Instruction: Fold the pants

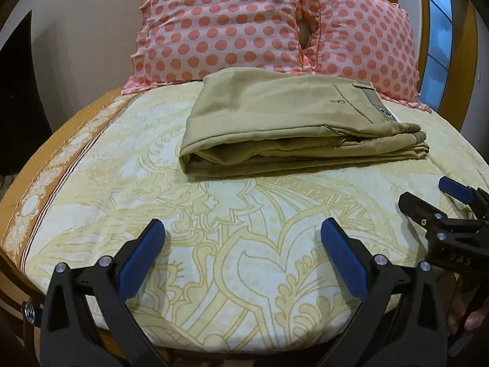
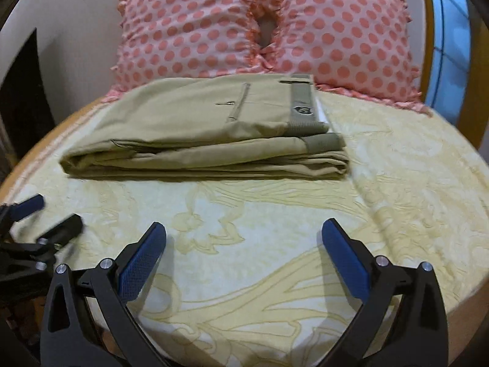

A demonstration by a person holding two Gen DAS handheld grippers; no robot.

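Observation:
Khaki pants lie folded in a thick stack on the bed, waistband to the right; they also show in the right wrist view. My left gripper is open and empty, hovering over the sheet well in front of the pants. My right gripper is open and empty, also in front of the pants. The right gripper shows at the right edge of the left wrist view, the left gripper at the left edge of the right wrist view.
The bed is covered by a cream and yellow patterned sheet with an orange border at the left. Two pink polka-dot pillows stand behind the pants. A wooden frame and window are at the right.

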